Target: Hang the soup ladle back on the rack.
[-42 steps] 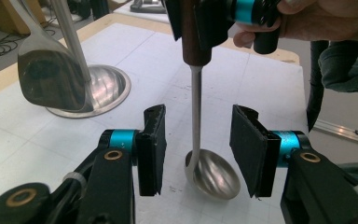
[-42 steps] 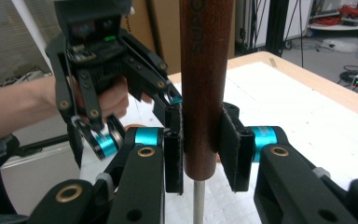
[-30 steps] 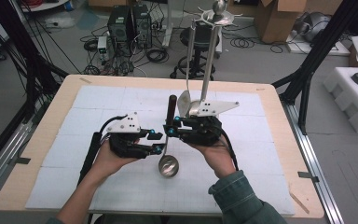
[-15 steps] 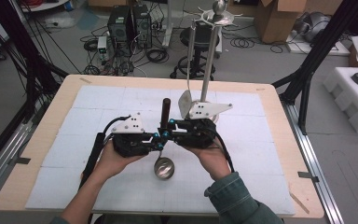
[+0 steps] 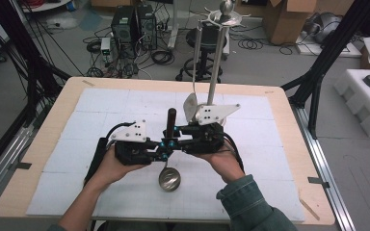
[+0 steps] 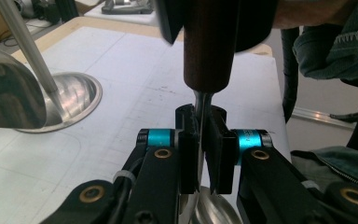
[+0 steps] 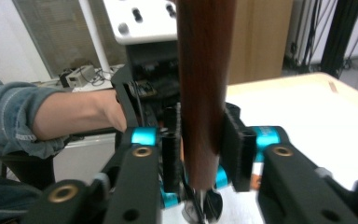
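While the left gripper pinches the thin metal stem of the steel ladle with dark wooden handle, its bowl hangs above the bench. On the wooden handle itself, the right gripper has its jaws pressed.

My left hand carries the black two-jaw left gripper with its grey three-cornered plate, jaws pointing right and clamped tight on something thin. My right hand, in a green sleeve, carries the matching black right gripper, jaws pointing left and pinched shut. The two grippers meet nose to nose above mid-table.
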`<state>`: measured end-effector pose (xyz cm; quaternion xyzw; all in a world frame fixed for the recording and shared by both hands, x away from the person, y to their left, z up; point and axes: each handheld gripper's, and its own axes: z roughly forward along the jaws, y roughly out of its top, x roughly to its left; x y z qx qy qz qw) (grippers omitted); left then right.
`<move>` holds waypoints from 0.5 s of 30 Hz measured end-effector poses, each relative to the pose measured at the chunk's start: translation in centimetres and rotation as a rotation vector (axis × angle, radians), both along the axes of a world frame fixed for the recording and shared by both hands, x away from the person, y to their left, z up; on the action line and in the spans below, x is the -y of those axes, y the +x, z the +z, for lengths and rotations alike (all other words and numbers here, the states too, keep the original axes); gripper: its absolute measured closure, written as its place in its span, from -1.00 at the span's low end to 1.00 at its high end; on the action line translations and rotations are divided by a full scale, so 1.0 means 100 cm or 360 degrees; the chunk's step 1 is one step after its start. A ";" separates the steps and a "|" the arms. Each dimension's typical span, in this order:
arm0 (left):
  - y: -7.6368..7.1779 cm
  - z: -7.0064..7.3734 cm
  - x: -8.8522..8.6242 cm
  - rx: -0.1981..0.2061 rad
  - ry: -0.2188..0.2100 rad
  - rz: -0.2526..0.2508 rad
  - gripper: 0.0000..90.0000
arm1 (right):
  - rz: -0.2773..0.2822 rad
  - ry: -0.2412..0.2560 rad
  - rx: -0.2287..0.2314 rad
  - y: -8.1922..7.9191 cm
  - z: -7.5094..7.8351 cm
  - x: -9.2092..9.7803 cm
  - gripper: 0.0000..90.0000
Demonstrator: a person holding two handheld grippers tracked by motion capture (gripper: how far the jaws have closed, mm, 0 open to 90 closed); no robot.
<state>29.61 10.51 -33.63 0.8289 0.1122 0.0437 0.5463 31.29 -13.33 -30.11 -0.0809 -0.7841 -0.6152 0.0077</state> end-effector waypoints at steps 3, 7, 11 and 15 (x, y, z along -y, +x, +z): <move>0.000 0.000 0.000 0.0005 -0.0010 0.0028 0.82 | -0.0032 -0.0013 0.0009 -0.002 0.000 -0.001 0.63; 0.001 0.000 -0.001 0.0020 0.0004 0.0082 0.65 | -0.0107 -0.0063 0.0021 -0.004 -0.001 -0.003 0.63; 0.000 -0.002 -0.001 0.0029 -0.0010 0.0140 0.63 | -0.0171 -0.0026 0.0012 -0.006 0.000 -0.003 0.63; 0.000 -0.005 -0.001 0.0031 -0.0026 0.0196 0.69 | -0.0273 -0.0002 0.0001 -0.009 0.002 -0.003 0.64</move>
